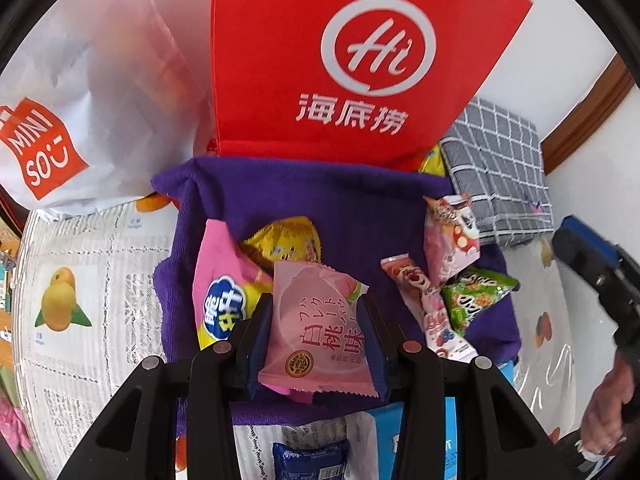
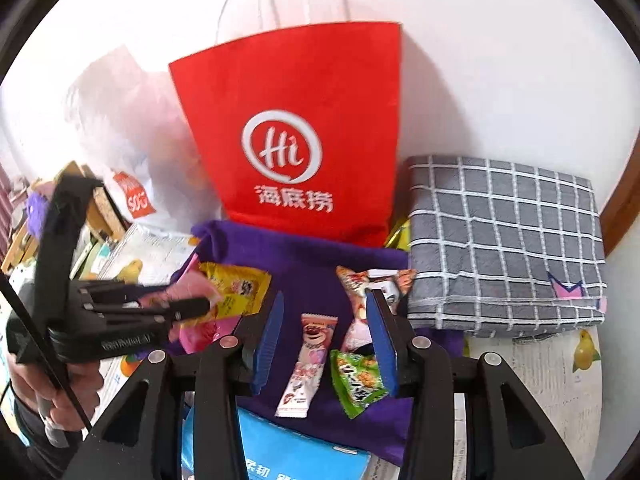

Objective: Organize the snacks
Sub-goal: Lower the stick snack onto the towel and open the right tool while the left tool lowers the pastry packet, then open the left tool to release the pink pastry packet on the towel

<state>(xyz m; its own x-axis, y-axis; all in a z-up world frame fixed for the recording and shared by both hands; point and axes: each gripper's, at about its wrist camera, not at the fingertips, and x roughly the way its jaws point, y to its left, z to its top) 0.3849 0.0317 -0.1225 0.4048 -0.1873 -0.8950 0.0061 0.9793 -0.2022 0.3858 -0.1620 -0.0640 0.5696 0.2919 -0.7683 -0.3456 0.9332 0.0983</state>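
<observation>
white wall behind, fruit-printed table [image 1: 92,280] cover under a purple cloth [image 1: 360,216] strewn with snacks. left tool [image 1: 318,340] clamped on a flat pale-pink peach packet [image 1: 316,332] with zigzag edges, held above the cloth; seen only from its own camera, lost behind black arms in the right view. right tool [image 2: 326,348] spread wide, holding nothing, over a slim strawberry bar [image 2: 306,364] and a crinkly green packet [image 2: 358,380]. beyond, a yellow packet [image 2: 236,292], stiff red bag [image 2: 296,132], checked grey fabric [image 2: 508,240]. blue box [image 2: 280,448] cut off below.
</observation>
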